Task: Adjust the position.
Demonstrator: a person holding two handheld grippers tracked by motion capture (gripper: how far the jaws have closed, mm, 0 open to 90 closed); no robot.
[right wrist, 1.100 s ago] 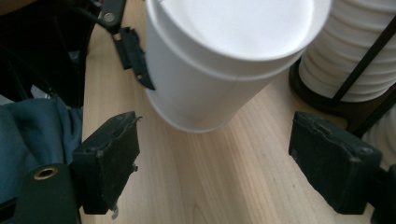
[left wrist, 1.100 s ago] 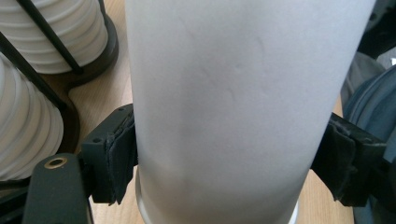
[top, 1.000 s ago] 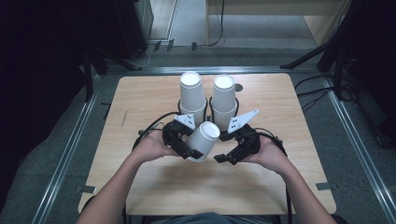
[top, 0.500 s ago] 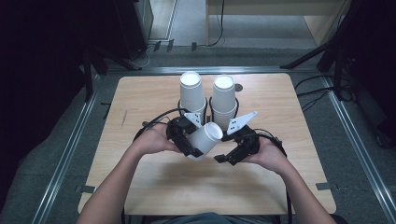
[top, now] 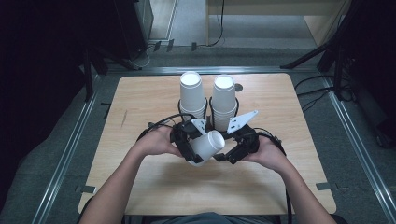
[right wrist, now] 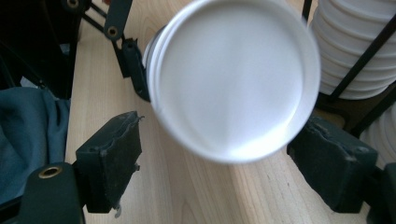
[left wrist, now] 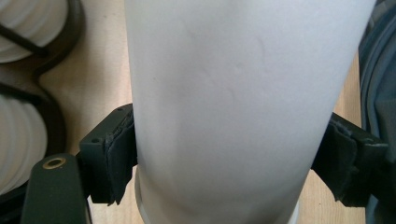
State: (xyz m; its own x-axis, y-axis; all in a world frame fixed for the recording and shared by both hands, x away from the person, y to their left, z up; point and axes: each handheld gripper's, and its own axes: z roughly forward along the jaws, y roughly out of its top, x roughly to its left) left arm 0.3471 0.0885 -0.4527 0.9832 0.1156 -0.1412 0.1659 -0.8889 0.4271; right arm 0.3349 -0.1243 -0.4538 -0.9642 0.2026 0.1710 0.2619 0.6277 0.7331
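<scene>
One paper cup [top: 206, 147] lies tilted at frame centre, clamped across its wall by the left gripper [top: 189, 145]; its closed bottom points at the right gripper [top: 229, 156], whose spread jaws flank it without touching.

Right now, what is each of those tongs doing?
Left tongs: closed on the white paper cup.
Right tongs: open, jaws just narrowed a little, cup's bottom end between them, left pad clear of it.

Table: light wooden top [top: 154, 100], rounded corners.
Floor: grey [top: 261, 28], metal rails [top: 65, 149] alongside.
Surroundings: dark, dim at both sides.
</scene>
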